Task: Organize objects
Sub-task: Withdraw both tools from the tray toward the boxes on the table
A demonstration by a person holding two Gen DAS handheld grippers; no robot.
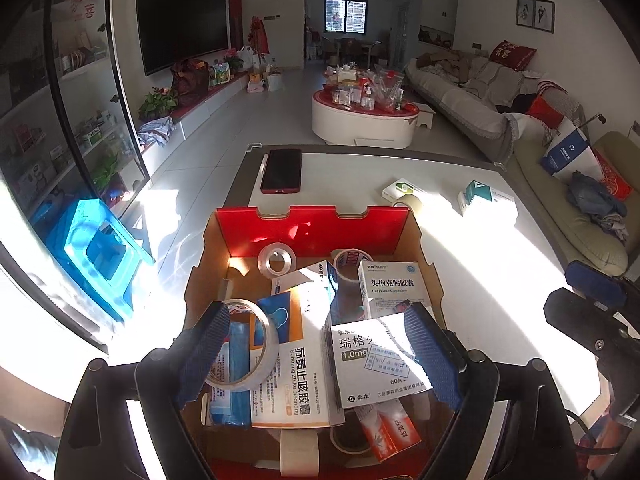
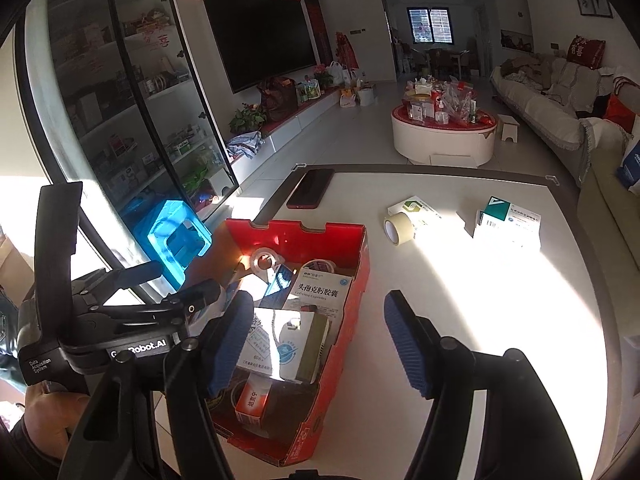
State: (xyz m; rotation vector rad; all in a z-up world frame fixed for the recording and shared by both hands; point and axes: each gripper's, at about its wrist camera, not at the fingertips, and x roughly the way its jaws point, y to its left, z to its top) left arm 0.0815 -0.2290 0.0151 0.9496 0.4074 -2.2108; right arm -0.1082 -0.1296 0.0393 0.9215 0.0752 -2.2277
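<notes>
The left gripper (image 1: 316,354) is hanging over the near part of the red cardboard box (image 1: 312,228), and its blue fingers (image 1: 432,354) are standing wide apart with nothing squeezed between them. Under it, a clear tape roll (image 1: 244,344) is leaning on an orange and white medicine box (image 1: 292,364), and a white medicine box (image 1: 376,356) is lying beside that. An orange packet (image 1: 390,428) is sitting at the near end of the red cardboard box.

The right gripper (image 2: 320,344) is hanging over the right wall of the same box, half above the white bench (image 2: 460,300). It is open too and holding nothing.

Farther in the box, another white medicine box (image 2: 320,290) and a small clear tape roll (image 1: 277,261) are resting near the far wall.

Out on the bench, to the right, a tan tape roll (image 2: 396,229) is standing just beside a flat white and green box (image 2: 414,208). A teal and white box (image 2: 508,220) is sitting farther right. A dark phone (image 2: 310,188) is lying at the far left edge.
</notes>
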